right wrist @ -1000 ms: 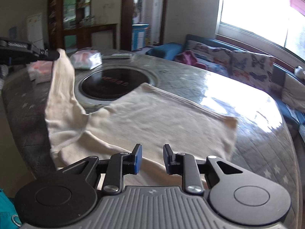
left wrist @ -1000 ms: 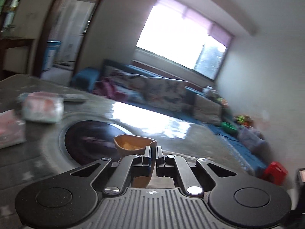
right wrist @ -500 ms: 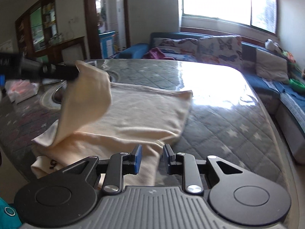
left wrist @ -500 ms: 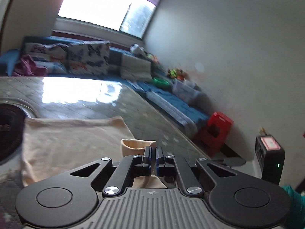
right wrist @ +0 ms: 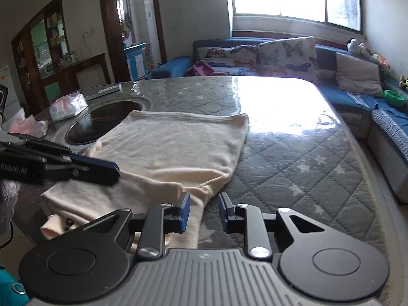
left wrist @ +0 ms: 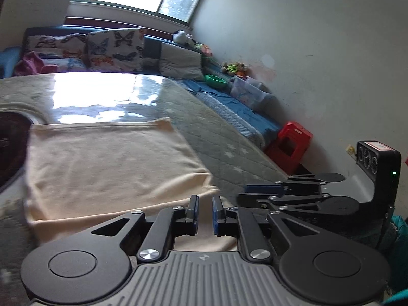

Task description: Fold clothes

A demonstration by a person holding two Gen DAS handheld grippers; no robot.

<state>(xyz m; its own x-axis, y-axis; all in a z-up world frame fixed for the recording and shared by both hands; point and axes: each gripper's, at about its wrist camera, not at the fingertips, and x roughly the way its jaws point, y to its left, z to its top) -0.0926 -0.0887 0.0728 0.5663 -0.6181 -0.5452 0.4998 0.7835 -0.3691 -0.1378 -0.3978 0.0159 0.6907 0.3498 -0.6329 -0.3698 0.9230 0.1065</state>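
Fingers of the left gripper (left wrist: 204,213) stand a little apart, blue pads facing each other, nothing between them. Fingers of the right gripper (right wrist: 203,213) stand wider apart, also empty. Neither tool grips cloth.

Cream shirt (right wrist: 176,150) lies on the quilted grey table cover (right wrist: 301,168), folded over on itself: an upper layer lies flat, a lower layer shows beneath its near edge. Its far hem runs straight across; the far right corner sits close to the bright window glare on the table. Near edge is rumpled, and a bit of dark print shows on the lowest fold by the table edge. The shirt's left part overlaps the rim of a round dark inset (right wrist: 102,125) in the table.

Left gripper hovers over the near edge of the shirt (left wrist: 109,163); from the right camera its arm (right wrist: 76,163) comes in from the left, just above the cloth, contact not clear. Right gripper sits at the shirt's near right corner, left finger over cloth, right finger over bare cover.

Beyond the inset: a plastic-wrapped packet (right wrist: 67,107). Behind the table, a blue sofa (right wrist: 255,51) with butterfly cushions. Red stool (left wrist: 290,145) by the wall.
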